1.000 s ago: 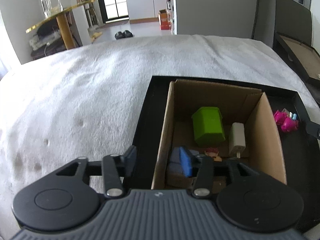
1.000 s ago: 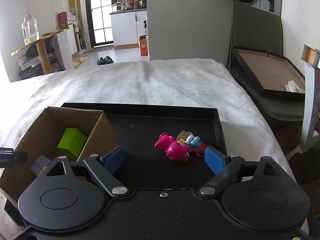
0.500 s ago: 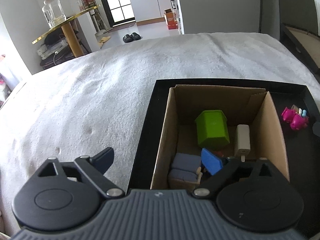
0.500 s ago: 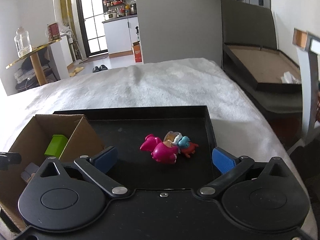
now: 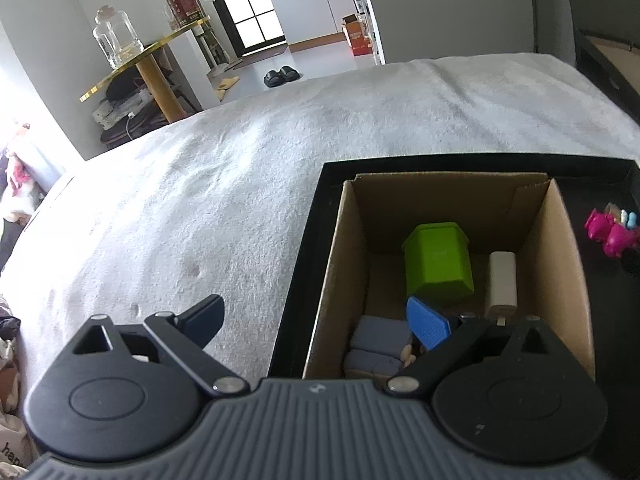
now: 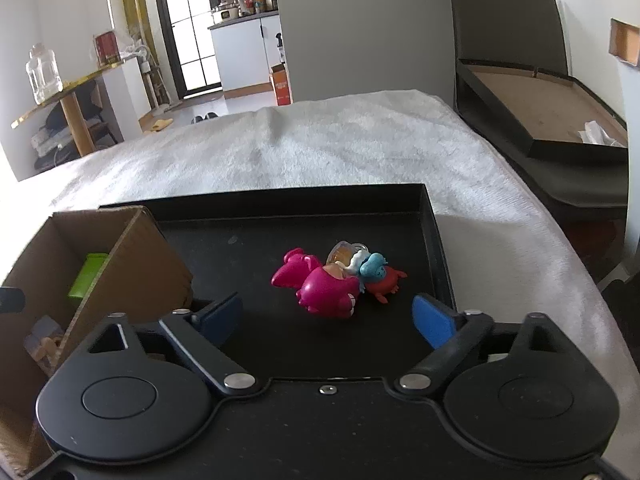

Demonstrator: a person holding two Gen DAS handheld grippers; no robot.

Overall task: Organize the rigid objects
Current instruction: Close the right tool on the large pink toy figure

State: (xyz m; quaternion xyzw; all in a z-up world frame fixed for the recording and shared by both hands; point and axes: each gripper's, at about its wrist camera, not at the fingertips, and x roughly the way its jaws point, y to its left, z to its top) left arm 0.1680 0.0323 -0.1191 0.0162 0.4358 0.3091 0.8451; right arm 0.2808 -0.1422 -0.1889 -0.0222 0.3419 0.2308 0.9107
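A cardboard box point(image 5: 556, 248) stands in the left part of a black tray point(image 5: 308, 264). Inside it lie a green house-shaped block point(image 5: 438, 264), a white charger point(image 5: 502, 284) and a blue-grey block point(image 5: 380, 344). My left gripper point(image 5: 316, 320) is open wide and holds nothing; one finger is over the box, the other over the blanket. A cluster of small toys lies on the tray floor: a pink figure point(image 6: 324, 286), a blue and red figure point(image 6: 378, 274) and a clear piece point(image 6: 344, 250). My right gripper point(image 6: 328, 318) sits low just before the pink figure, jaws closing, pads not touching it.
The tray rests on a white fluffy blanket point(image 5: 200, 200) over a bed. Its raised rim point(image 6: 434, 232) runs close to the right of the toys. The box wall point(image 6: 136, 264) stands left of my right gripper. A dark framed board point(image 6: 540, 120) lies off the bed's right side.
My left jaws went from narrow to wide open, and the blue-grey block now lies free in the box. My right gripper sank closer to the toys and its jaws have narrowed.
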